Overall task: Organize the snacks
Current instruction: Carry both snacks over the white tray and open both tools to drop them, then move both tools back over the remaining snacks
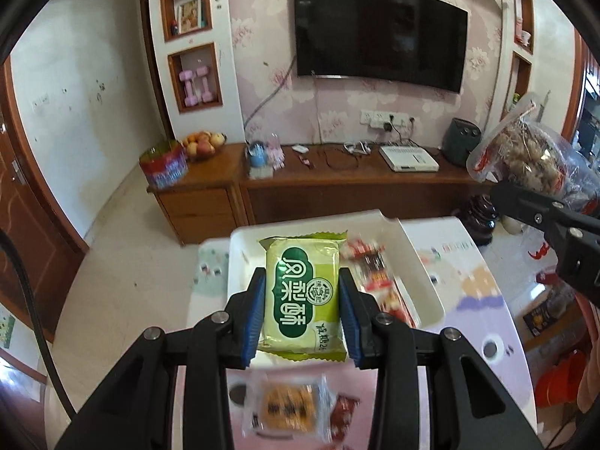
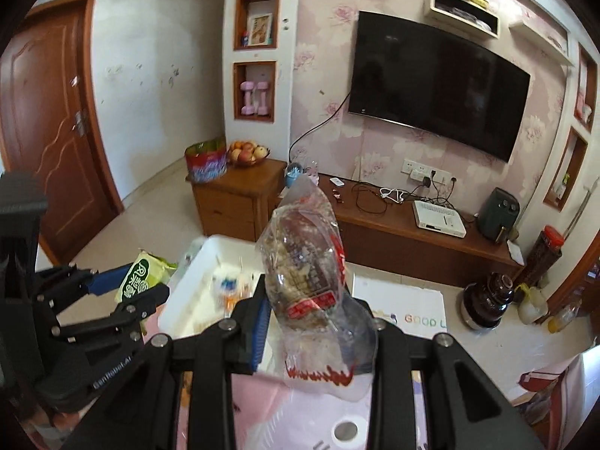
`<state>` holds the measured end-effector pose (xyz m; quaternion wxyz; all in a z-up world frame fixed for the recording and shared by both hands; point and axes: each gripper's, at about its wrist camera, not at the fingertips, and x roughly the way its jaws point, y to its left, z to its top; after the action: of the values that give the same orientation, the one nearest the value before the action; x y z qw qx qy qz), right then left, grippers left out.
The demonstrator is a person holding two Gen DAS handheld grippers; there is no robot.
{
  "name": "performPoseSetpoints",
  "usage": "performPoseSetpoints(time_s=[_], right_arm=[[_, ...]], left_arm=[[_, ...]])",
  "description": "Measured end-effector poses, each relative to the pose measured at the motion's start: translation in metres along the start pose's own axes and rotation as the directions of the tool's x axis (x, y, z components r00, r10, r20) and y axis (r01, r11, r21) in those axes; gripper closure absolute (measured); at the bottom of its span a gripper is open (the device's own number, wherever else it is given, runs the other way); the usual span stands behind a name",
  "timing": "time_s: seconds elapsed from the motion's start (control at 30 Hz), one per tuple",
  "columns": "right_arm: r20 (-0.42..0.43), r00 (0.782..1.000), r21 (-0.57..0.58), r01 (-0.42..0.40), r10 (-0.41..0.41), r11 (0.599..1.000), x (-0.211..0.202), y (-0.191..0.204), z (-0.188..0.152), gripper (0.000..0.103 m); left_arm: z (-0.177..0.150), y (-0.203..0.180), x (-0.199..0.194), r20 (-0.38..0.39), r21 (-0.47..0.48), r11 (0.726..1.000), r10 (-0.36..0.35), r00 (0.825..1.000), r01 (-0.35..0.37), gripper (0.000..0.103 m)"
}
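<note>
My left gripper (image 1: 303,309) is shut on a green pastry packet (image 1: 303,292) and holds it above the near end of a white bin (image 1: 423,262). The bin holds red-and-white wrapped snacks (image 1: 375,266). My right gripper (image 2: 318,322) is shut on a clear bag of brown snacks with red print (image 2: 311,281), held up to the right of the white bin (image 2: 187,300). The right gripper and its bag (image 1: 525,157) also show at the right edge of the left wrist view. The left gripper with the green packet (image 2: 144,275) shows at the left of the right wrist view.
On the pink patterned table (image 1: 483,300) below lie a clear packet of biscuits (image 1: 287,408) and a red packet (image 1: 347,412). A wooden TV cabinet (image 1: 337,187) stands behind, with a fruit bowl (image 1: 202,142). A dark jar (image 2: 485,303) stands to the right.
</note>
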<state>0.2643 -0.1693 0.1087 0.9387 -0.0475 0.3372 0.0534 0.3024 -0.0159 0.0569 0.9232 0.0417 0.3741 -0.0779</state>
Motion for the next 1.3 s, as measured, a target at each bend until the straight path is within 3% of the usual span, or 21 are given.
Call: performPoseSetpoints(time_s=[0.27, 0.47, 0.63, 0.67, 0.7, 0.8, 0.9, 1.3], right_arm=[[-0.096, 0.995, 0.142, 0.003, 0.011, 0.99, 0.073, -0.026, 0.026, 0.071], [-0.168, 0.985, 0.179, -0.001, 0.032, 0.984, 0.123, -0.027, 0.016, 0.072], [-0.238, 0.971, 0.137, 0.017, 0.016, 0.99, 0.16, -0.016, 0.0, 0.072], [-0.26, 0.965, 0.132, 0.016, 0.019, 0.991, 0.168, -0.014, -0.004, 0.072], [-0.275, 0.961, 0.13, 0.014, 0.023, 0.991, 0.172, -0.013, -0.006, 0.072], [-0.301, 0.954, 0.137, 0.043, 0.0, 0.99, 0.181, -0.015, -0.014, 0.069], [-0.31, 0.95, 0.164, 0.023, 0.03, 0.986, 0.182, -0.022, -0.017, 0.061], [-0.297, 0.954, 0.141, -0.004, 0.046, 0.99, 0.158, -0.02, -0.023, 0.059]], left_arm=[[0.033, 0.007, 0.066, -0.038, -0.034, 0.999, 0.021, 0.999, -0.022, 0.068], [0.027, 0.004, 0.114, -0.091, -0.056, 0.998, 0.014, 0.996, -0.019, 0.068], [0.018, -0.003, 0.147, -0.136, -0.055, 0.998, 0.031, 0.99, -0.039, 0.066], [0.017, -0.004, 0.152, -0.143, -0.054, 0.998, 0.029, 0.989, -0.037, 0.055], [0.016, -0.004, 0.155, -0.153, -0.054, 0.998, 0.022, 0.988, -0.03, 0.035], [0.012, 0.0, 0.163, -0.166, -0.065, 0.996, 0.044, 0.985, -0.056, 0.016], [0.007, 0.007, 0.166, -0.184, -0.088, 0.995, 0.031, 0.982, -0.047, 0.015], [-0.005, 0.006, 0.149, -0.196, -0.051, 0.997, 0.047, 0.979, -0.058, 0.015]])
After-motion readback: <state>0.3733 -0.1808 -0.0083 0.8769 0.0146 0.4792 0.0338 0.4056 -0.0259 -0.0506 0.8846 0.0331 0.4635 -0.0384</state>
